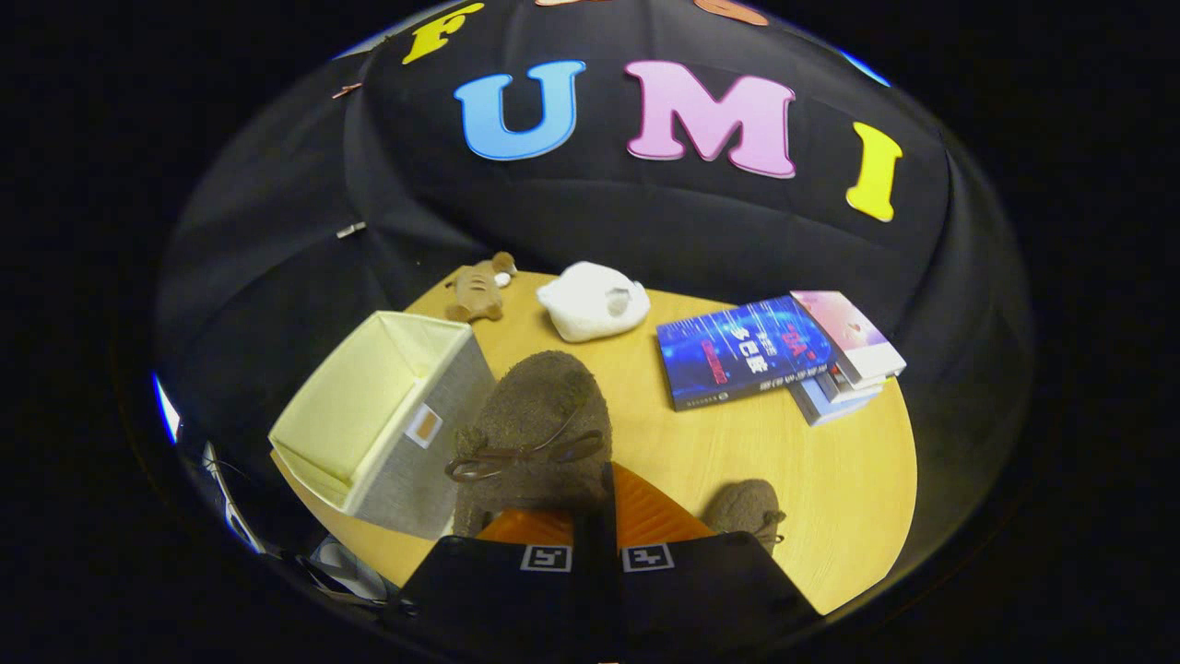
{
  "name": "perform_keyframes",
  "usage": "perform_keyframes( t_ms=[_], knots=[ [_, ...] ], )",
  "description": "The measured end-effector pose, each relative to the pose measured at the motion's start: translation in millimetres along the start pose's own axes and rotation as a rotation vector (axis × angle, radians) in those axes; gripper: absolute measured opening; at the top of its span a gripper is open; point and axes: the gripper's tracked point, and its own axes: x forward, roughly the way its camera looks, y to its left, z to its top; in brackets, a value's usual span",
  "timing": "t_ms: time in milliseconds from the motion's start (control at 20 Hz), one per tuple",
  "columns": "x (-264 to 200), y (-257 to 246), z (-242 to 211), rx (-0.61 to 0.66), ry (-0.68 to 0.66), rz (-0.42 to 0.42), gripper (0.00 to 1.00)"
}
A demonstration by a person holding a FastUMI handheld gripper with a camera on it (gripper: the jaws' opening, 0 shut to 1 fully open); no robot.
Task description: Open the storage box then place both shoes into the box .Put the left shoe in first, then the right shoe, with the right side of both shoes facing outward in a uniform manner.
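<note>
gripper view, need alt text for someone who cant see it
The gripper is shut on a brown shoe, held beside an open cream storage box on a round wooden table. A second brown shoe lies beside the fingers; beyond are books, a white plush and a small brown plush.

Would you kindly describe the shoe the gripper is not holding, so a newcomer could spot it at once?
Start at the round wooden table. The gripper has its orange fingers shut on one brown fuzzy shoe beside the open storage box. The other shoe lies alone on bare wood on the fingers' other side, away from the box.
</note>
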Motion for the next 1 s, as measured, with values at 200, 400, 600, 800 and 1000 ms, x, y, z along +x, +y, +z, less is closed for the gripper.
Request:
perform_keyframes(
  t_ms=[200, 400, 600, 800, 1000],
  knots=[
    [0, 68, 46, 0.030, -0.009, 0.071, 0.05],
    [21, 122, 67, 0.083, 0.024, 0.103, 0.05],
    [61, 162, 60, 0.113, 0.095, 0.087, 0.05],
    [102, 180, 35, 0.119, 0.162, -0.011, 0.05],
    [136, 199, 7, 0.122, 0.235, -0.073, 0.05]
  ],
)
